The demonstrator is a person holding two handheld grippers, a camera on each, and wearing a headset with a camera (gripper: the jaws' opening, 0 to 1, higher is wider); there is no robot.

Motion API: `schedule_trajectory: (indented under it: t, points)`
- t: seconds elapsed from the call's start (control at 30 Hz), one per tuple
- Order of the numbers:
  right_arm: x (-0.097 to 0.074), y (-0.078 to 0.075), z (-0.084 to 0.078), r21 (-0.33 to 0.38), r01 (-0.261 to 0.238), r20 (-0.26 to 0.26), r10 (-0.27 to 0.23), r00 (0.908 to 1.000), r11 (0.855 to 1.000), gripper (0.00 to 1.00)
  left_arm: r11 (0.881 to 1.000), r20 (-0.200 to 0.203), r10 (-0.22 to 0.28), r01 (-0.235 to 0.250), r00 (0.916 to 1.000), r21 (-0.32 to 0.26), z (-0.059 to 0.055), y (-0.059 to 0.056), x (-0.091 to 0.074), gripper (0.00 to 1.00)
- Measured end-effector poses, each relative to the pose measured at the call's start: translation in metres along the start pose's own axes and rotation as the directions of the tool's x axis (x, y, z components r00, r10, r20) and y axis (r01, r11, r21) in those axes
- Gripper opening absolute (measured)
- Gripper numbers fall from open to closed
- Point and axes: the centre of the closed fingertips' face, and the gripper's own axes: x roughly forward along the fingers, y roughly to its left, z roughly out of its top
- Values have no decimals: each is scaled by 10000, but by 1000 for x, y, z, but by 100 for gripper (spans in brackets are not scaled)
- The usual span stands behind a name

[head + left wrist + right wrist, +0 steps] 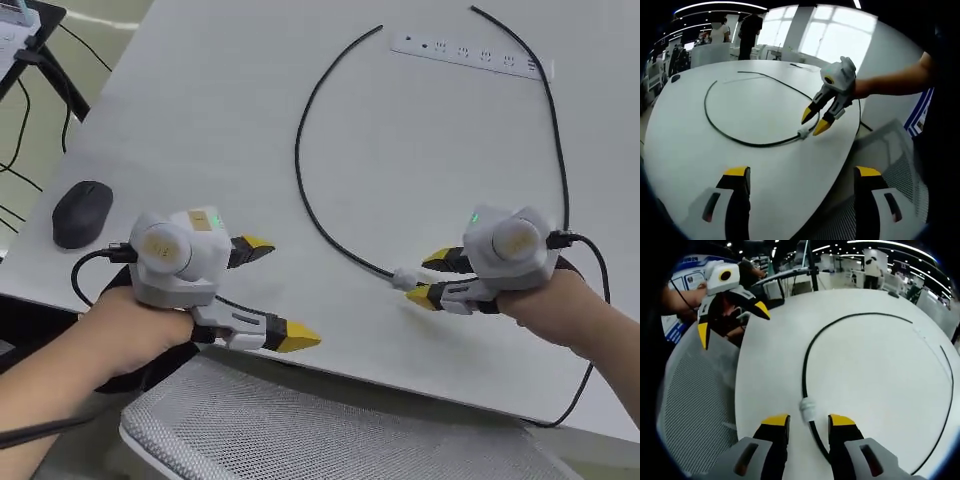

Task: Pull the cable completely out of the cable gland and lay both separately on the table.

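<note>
The white cable gland (806,410) lies on the tabletop (200,120) at twelve o'clock of the right claw (809,419), just past its tips, its long axis along the claw's line. This claw is half open astride the black cable (803,372), gripping nothing. The left claw (285,292), at the gland's nine o'clock in the head view, is spread wide and empty, and it is the farther of the two.

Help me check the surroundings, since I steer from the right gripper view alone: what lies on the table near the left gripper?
Observer: A black computer mouse lies on the table, left of the left gripper.
Operator: And farther out?
Observer: A white power strip lies near the far edge, close to one end of the black cable.
Operator: Side-on, how does my grasp look?
Observer: The left gripper view shows the white cable gland on the table at the tips of the right gripper, jaws open.
</note>
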Motion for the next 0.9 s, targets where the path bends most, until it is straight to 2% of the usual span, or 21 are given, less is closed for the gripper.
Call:
schedule_trajectory:
  t: [0.3, 0.67, 0.9]
  points:
    - [10, -3, -7, -326, -252, -357, 240, 9991, 9992, 17, 9999, -74, -104, 104, 9999, -28, -3, -1, 1, 84]
    - [14, -5, -7, -608, -420, -471, 391, 9981, 9973, 9, 9997, -94, -232, 231, 9997, -64, -3, -2, 5, 84]
    - [15, -5, -6, -815, -458, -475, 420, 9980, 9956, 8, 9997, -14, -220, 220, 9998, -131, 0, -1, 6, 84]
